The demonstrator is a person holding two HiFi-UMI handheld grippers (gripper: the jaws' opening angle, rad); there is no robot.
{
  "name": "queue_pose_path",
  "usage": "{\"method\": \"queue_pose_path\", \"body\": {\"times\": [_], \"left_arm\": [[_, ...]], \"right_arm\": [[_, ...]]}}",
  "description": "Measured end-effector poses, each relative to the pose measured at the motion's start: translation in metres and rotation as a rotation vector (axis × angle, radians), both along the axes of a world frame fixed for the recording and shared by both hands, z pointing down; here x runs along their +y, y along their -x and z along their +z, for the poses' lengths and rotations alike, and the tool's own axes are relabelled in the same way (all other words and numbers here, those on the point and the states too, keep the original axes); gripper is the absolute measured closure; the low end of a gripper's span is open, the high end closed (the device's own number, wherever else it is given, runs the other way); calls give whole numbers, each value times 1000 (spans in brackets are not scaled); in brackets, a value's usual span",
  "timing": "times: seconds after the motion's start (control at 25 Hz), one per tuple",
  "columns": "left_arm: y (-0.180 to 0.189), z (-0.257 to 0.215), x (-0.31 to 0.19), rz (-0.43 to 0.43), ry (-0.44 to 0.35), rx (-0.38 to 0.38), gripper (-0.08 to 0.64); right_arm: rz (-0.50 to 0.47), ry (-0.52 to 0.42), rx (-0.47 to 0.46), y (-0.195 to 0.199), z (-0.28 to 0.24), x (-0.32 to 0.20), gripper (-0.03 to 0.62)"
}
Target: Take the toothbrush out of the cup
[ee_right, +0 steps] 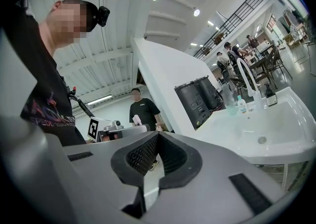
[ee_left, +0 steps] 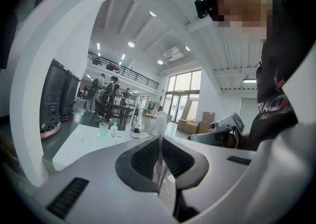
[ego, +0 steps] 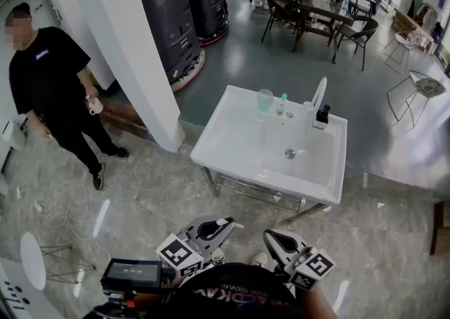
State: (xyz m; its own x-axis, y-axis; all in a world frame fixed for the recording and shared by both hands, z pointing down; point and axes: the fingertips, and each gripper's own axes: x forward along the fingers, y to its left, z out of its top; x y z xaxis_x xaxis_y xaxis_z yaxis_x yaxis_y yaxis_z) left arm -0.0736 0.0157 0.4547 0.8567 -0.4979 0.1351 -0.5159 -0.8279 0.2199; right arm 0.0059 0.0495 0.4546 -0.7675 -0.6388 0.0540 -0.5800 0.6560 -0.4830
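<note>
The translucent teal cup (ego: 264, 100) stands on the back rim of the white sink (ego: 211, 143), a good way ahead of both grippers. No brush shows in it. My left gripper (ego: 226, 225) is low in the head view and shut on a thin pinkish toothbrush (ee_left: 159, 125), whose white head rises above the jaw tips. The left gripper view also shows the cup (ee_left: 103, 128) far off, past the left gripper (ee_left: 159, 144). My right gripper (ego: 271, 237) is beside it. Its jaw tips meet with nothing between them in the right gripper view (ee_right: 155, 137), and the cup (ee_right: 232, 105) is far to the right.
Beside the cup stand a small bottle (ego: 283, 105), a white faucet (ego: 318, 94) and a black dispenser (ego: 323, 115). A white pillar (ego: 133, 43) rises left of the sink, and a person in black (ego: 53, 79) stands beyond it. Black machines (ego: 176, 22) and tables with chairs (ego: 316, 8) stand behind.
</note>
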Motion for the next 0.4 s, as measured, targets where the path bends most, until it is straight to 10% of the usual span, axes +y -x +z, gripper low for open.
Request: {"method": "queue_pose_path", "body": {"times": [0.4], "left_arm": [[-2,-2,-2,-2,-1,9,535]], "right_arm": [[-6,4,2,-1,1,3,584]]}}
